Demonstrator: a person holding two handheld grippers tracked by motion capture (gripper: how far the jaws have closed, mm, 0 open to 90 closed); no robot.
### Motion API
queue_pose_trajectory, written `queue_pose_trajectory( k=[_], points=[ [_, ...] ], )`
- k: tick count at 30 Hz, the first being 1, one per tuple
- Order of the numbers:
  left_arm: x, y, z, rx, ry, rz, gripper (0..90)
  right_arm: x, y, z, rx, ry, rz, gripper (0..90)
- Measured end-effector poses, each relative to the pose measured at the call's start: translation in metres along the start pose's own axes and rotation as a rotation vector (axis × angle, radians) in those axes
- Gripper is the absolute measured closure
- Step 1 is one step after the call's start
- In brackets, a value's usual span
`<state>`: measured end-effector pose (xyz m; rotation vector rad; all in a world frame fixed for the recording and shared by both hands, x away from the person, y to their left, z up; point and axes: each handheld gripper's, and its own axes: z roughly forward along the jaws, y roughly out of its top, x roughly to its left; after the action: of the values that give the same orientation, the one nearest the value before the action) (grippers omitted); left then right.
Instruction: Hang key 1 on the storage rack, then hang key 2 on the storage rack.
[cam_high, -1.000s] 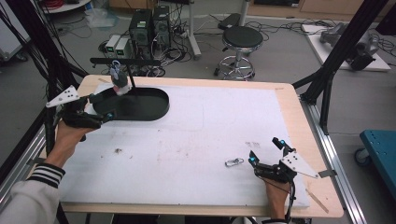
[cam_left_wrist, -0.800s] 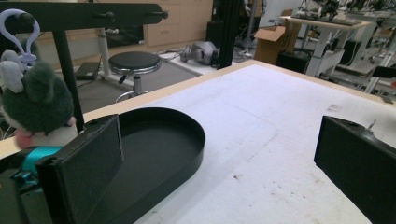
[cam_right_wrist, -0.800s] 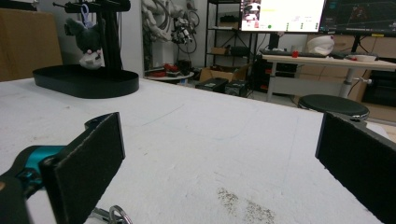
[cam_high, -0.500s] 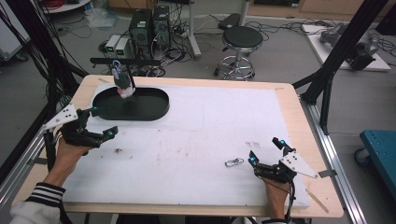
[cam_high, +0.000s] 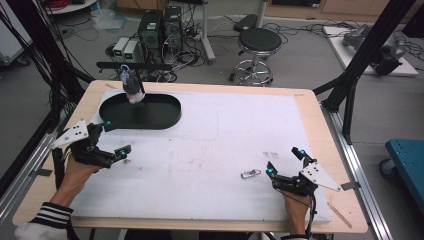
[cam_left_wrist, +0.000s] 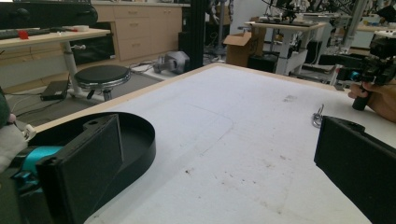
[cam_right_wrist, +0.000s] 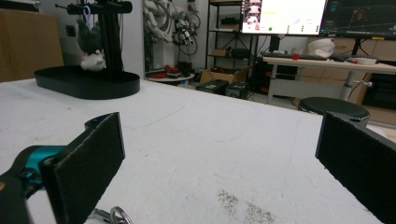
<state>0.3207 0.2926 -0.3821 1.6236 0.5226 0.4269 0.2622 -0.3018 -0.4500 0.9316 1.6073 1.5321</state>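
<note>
A small plush toy (cam_high: 131, 90) hangs from the crossbar of a black stand (cam_high: 134, 66) over an oval black tray (cam_high: 161, 114) at the table's far left; the toy (cam_right_wrist: 91, 51) and the tray (cam_right_wrist: 88, 86) are far off in the right gripper view. My left gripper (cam_high: 114, 137) is open at the left edge, just in front of the tray (cam_left_wrist: 140, 140), with nothing between its jaws. A small metal carabiner (cam_high: 250, 174) lies on the white mat, just left of my open right gripper (cam_high: 285, 161). The carabiner (cam_left_wrist: 318, 116) also lies beyond the left gripper's jaws.
The white mat (cam_high: 225, 140) covers most of the wooden table (cam_high: 320, 107). Black frame posts (cam_high: 360, 60) rise at the table's right and left sides. A stool (cam_high: 256, 42) and computer boxes (cam_high: 160, 27) stand on the floor behind.
My left gripper has drawn back from the tray toward the near left of the table, and it stands open. The right gripper has stayed in place.
</note>
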Motion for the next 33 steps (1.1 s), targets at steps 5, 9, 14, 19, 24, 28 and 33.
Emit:
queue_pose_trajectory(
  k=[5,9,14,19,24,28,33],
  points=[
    [0.001,0.0,-0.001,0.004,0.004,-0.005,1.7,-0.001,0.0,0.001,-0.004,0.006,0.0,0.5],
    [0.0,0.0,0.0,0.012,-0.004,0.0,1.7,-0.001,0.0,0.002,0.006,0.021,-0.005,0.5],
    [-0.003,-0.001,0.005,0.024,-0.028,-0.003,1.7,0.001,0.0,0.004,0.028,0.055,-0.011,0.5],
    [-0.006,-0.001,0.009,0.043,-0.046,0.009,1.7,0.003,0.01,0.006,0.082,0.137,-0.051,0.5],
    [-0.009,-0.001,0.011,0.051,-0.052,0.016,1.7,0.005,0.026,0.01,0.126,0.223,-0.085,0.5],
    [-0.011,0.0,0.011,0.052,-0.064,0.024,1.7,0.006,0.037,0.015,0.184,0.289,-0.123,0.5],
    [-0.013,0.001,0.013,0.052,-0.084,0.032,1.7,0.009,0.051,0.023,0.276,0.367,-0.188,0.5]
  ],
)
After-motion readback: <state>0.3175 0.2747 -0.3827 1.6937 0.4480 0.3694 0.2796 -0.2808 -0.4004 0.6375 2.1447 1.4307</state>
